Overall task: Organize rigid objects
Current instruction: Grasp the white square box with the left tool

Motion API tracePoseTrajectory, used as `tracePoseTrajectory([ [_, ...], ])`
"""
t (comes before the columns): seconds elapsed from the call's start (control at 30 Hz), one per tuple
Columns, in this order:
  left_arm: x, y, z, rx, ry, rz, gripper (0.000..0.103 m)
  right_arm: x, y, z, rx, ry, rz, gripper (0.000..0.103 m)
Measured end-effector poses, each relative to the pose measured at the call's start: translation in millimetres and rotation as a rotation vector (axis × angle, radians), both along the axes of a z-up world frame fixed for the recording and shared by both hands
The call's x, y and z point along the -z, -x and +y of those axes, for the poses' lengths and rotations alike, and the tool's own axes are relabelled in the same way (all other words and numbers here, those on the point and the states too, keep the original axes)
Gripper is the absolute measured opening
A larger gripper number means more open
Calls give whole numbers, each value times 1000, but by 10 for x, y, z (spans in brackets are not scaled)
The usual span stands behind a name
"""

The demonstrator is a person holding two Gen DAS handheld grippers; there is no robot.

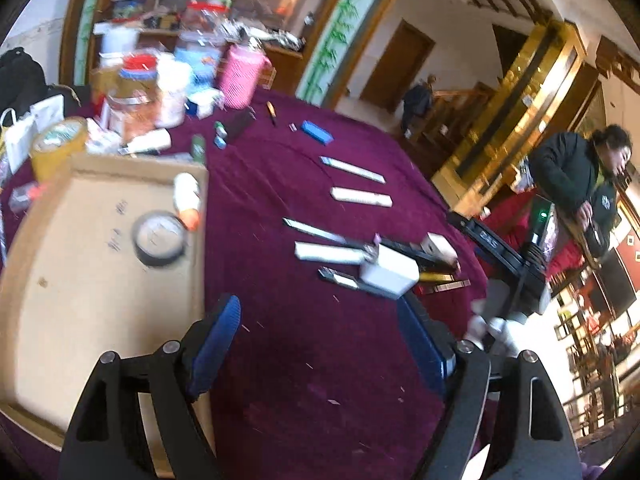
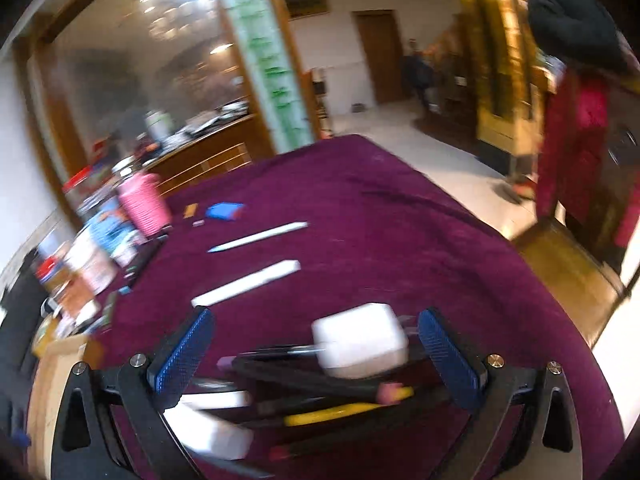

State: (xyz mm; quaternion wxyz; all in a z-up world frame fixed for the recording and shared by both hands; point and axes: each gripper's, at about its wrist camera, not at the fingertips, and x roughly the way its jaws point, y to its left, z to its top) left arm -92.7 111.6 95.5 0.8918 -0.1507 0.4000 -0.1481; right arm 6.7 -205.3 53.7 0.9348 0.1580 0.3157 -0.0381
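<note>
L gripper is hanging released over bare purple tablecloth, blue pads wide apart, nothing btwn them. R gripper is also standing released, jaws at full spread; a white block is sitting btwn its pads w/ clear gaps either side, not gripped, resting on a pile of dark pencils incl. a yellow one; view is blurring. Cardboard tray is lying near-left, holding a tape roll and a white-orange tube at its right wall. Mid-table, white sticks are lying in rough rows, apart from each other. Farther back a blue box is sitting alone; pink cylinder is standing upright among jars and clutter at far left. Person in dark jacket is standing beyond the table, far right.
</note>
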Motion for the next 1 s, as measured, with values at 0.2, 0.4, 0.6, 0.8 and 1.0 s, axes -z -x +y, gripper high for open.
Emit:
tracePoseTrajectory([
  [0.2, 134, -3, -288, -16, -27, 49, 80, 216, -90, -388, 16, -195, 38, 102],
  [0.4, 197, -54, -495, 2, -57, 84, 80, 419, -175, -392, -31, -268, 150, 102],
  [0.6, 252, -34, -478, -12, -56, 83, 80, 494, -224, -68, -212, -268, 183, 102],
  [0.8, 328, -36, -348, -34, -32, 98, 80, 492, -212, 317, -489, -368, 183, 103],
  [1.0, 342, -70, -230, -53, -13, 98, 80, 459, -118, 662, -734, -460, 182, 103],
])
